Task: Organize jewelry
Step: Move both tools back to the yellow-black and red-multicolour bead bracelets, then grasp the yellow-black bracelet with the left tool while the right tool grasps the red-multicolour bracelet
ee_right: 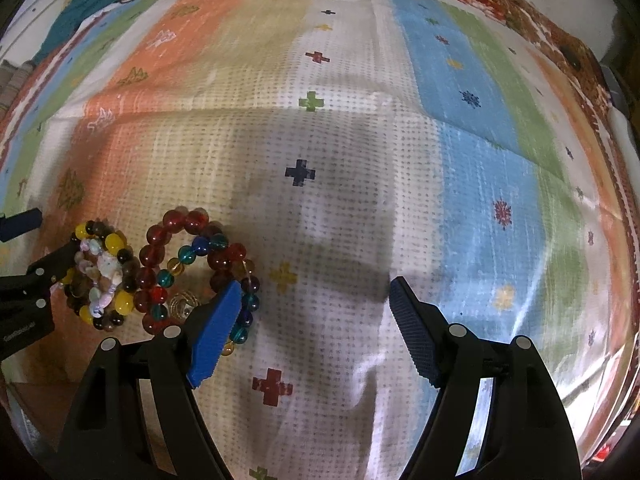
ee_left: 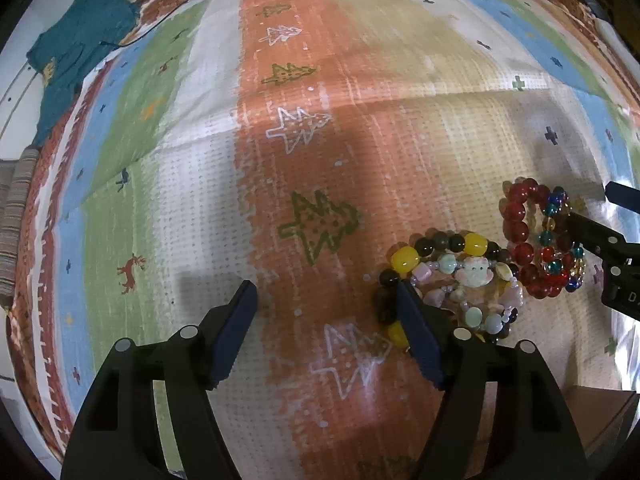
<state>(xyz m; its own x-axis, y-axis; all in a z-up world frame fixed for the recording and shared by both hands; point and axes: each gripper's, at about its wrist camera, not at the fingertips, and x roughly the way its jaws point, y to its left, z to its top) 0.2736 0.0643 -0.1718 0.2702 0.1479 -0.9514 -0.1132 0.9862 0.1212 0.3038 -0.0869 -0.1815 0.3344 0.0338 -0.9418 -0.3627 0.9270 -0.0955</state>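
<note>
A pile of bead bracelets lies on the patterned mat. In the left wrist view a yellow-and-dark bead bracelet (ee_left: 440, 246) circles a pastel charm bracelet (ee_left: 474, 274), with a red bead bracelet (ee_left: 518, 224) and a multicolour glass bracelet (ee_left: 558, 256) to its right. My left gripper (ee_left: 326, 300) is open and empty, its right finger touching the pile's left edge. My right gripper (ee_right: 314, 292) is open and empty, its left finger over the multicolour bracelet (ee_right: 244, 308). The red bracelet (ee_right: 180, 236) and yellow bracelet (ee_right: 114, 272) lie to its left.
The striped mat (ee_left: 320, 60) with tree and cross motifs covers the whole surface. A teal cloth (ee_left: 76, 44) and a black cable (ee_left: 176, 4) lie at its far left corner. A cardboard edge (ee_left: 600, 404) shows at the near right.
</note>
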